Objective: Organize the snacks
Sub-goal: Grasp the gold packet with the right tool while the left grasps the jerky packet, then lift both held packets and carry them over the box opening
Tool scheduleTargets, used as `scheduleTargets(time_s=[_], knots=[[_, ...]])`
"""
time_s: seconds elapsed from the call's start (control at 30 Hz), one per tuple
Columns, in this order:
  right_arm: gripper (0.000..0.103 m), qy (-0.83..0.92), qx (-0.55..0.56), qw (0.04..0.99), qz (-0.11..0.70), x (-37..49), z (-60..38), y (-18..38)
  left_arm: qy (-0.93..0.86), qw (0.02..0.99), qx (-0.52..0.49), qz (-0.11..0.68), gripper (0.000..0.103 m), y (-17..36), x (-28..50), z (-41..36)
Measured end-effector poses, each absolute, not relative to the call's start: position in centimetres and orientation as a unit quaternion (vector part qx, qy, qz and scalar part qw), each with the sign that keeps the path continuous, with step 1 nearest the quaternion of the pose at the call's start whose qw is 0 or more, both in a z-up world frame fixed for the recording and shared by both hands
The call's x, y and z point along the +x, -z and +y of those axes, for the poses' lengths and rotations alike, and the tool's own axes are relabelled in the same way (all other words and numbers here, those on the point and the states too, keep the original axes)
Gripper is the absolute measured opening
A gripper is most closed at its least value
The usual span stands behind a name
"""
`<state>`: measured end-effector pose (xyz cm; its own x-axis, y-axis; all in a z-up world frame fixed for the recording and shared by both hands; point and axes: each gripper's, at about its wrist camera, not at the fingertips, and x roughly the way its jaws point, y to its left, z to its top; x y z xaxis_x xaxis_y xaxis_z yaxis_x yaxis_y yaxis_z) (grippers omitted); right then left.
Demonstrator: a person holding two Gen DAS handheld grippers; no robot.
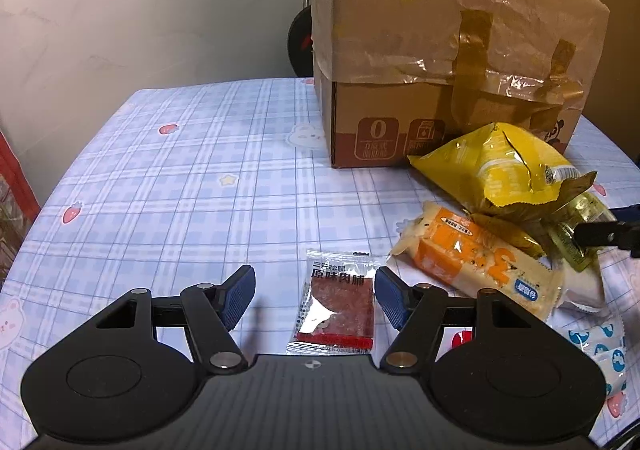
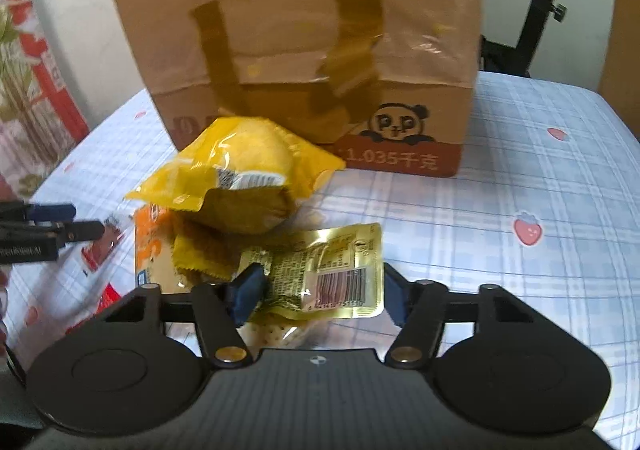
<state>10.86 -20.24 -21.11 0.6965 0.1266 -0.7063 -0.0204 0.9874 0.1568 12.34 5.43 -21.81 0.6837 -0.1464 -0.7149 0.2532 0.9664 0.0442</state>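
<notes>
Blue checked cloth [image 1: 168,186] covers the surface. On it, a flat see-through jerky packet [image 1: 335,304] lies between the left tool's [image 1: 316,298] wide blue ribbed pads, untouched. The right tool [image 2: 320,292] straddles a shiny gold packet [image 2: 332,270]; whether it grips is unclear. A taped cardboard box [image 2: 300,50] stands behind.

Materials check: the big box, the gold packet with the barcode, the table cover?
Box: corrugated cardboard, matte, partly under glossy film and tape. Gold packet: metallised foil or plastic film, mirror glints. Table cover: looks like printed fabric, matte; could be vinyl.
</notes>
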Motion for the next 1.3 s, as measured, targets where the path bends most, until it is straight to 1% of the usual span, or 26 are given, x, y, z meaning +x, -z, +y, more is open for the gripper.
scheduleTargets(time_s=[0.07,0.13,0.27,0.33,0.5,0.53,0.57,0.6,0.63,0.7,0.73,0.77,0.83,0.87,0.97,1.3], knots=[[0.056,-0.040,0.076,0.920,0.382,10.6,-20.6,20.9,0.105,0.914,0.067,0.385,0.069,22.0,12.5,5.5],[0.054,-0.042,0.077,0.921,0.380,10.6,-20.7,21.0,0.098,0.914,0.060,0.389,0.069,22.2,12.6,5.6],[0.056,-0.048,0.097,0.918,0.380,10.7,-21.1,21.3,0.102,0.910,0.039,0.400,0.069,22.9,12.8,5.6],[0.059,-0.047,0.105,0.918,0.380,10.8,-21.2,21.5,0.098,0.912,0.055,0.395,0.069,23.1,12.5,5.1],[0.059,-0.050,0.139,0.914,0.379,10.7,-21.8,21.9,0.097,0.915,0.056,0.389,0.067,23.1,12.2,5.0],[0.058,-0.051,0.142,0.913,0.378,10.6,-21.9,21.9,0.100,0.915,0.055,0.387,0.061,23.1,12.2,5.0],[0.056,-0.053,0.143,0.913,0.378,10.5,-21.9,21.9,0.102,0.916,0.056,0.384,0.050,23.0,12.0,5.0],[0.055,-0.053,0.142,0.914,0.376,10.4,-21.9,21.8,0.104,0.916,0.056,0.382,0.048,22.9,11.8,5.0],[0.053,-0.052,0.140,0.915,0.374,10.3,-21.9,21.7,0.105,0.916,0.055,0.384,0.046,22.9,11.7,5.0],[0.043,-0.047,0.136,0.919,0.367,10.2,-21.9,21.4,0.102,0.917,0.049,0.383,0.043,22.8,11.3,5.2],[0.032,-0.044,0.135,0.920,0.364,10.1,-22.0,21.2,0.101,0.917,0.048,0.382,0.041,22.8,11.2,5.1],[0.017,-0.040,0.136,0.922,0.361,10.0,-22.2,21.0,0.099,0.918,0.047,0.382,0.040,22.7,11.0,5.1],[0.015,-0.042,0.143,0.922,0.356,10.0,-22.5,20.8,0.097,0.918,0.045,0.383,0.040,22.7,10.8,5.1],[0.011,-0.043,0.144,0.923,0.354,9.8,-22.6,20.7,0.095,0.918,0.046,0.382,0.040,22.7,10.7,5.1],[0.007,-0.045,0.145,0.926,0.346,9.6,-22.5,20.4,0.091,0.920,0.044,0.378,0.040,22.3,10.6,5.1],[0.002,-0.034,0.169,0.937,0.304,9.0,-23.8,18.3,0.081,0.934,0.014,0.348,0.040,19.5,10.8,5.9]])
